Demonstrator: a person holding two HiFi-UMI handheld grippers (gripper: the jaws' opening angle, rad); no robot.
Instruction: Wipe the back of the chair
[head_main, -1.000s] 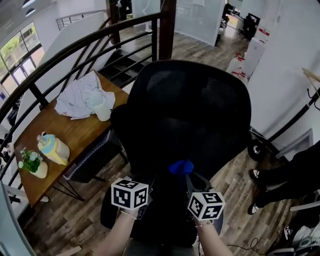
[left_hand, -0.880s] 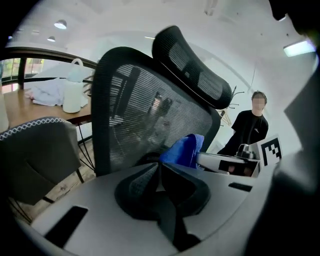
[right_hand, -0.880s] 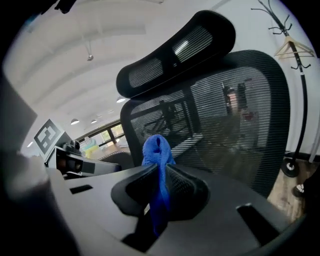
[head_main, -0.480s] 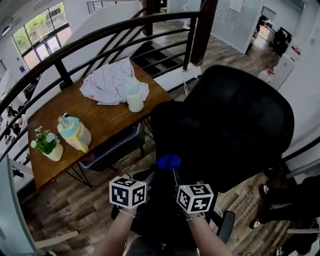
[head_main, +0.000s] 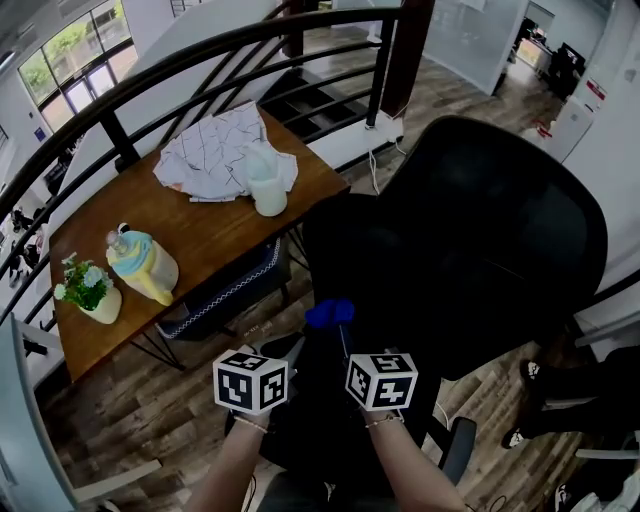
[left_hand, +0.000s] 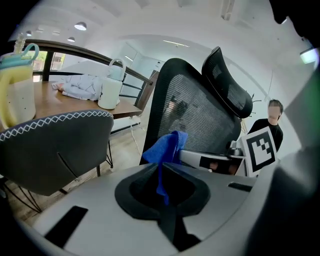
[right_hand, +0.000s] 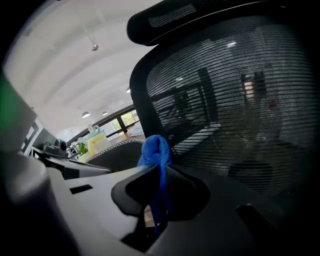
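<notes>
The black mesh-backed office chair (head_main: 500, 230) fills the middle and right of the head view. A small blue cloth (head_main: 330, 313) is bunched at the lower left edge of the chair's back. Both grippers meet at the cloth: my left gripper (head_main: 297, 345) and my right gripper (head_main: 345, 342) are each shut on it. In the left gripper view the blue cloth (left_hand: 167, 150) runs down into the left gripper's (left_hand: 162, 176) jaws, with the mesh back (left_hand: 195, 115) just beyond. In the right gripper view the cloth (right_hand: 156, 150) is pinched by the right gripper (right_hand: 159, 175) close to the mesh (right_hand: 235, 100).
To the left stands a wooden table (head_main: 200, 235) bearing a white garment (head_main: 215, 155), a white jug (head_main: 265, 190), a yellow and blue kettle (head_main: 140, 265) and a potted plant (head_main: 85, 295). A grey chair (head_main: 225, 290) is tucked under it. Behind runs a black railing (head_main: 200, 60). A person (left_hand: 267, 127) stands beyond the office chair.
The head view has swung left, bringing the table more into sight. The grippers and cloth have shifted from the lower middle of the chair back to its left edge. Both still hold the cloth.
</notes>
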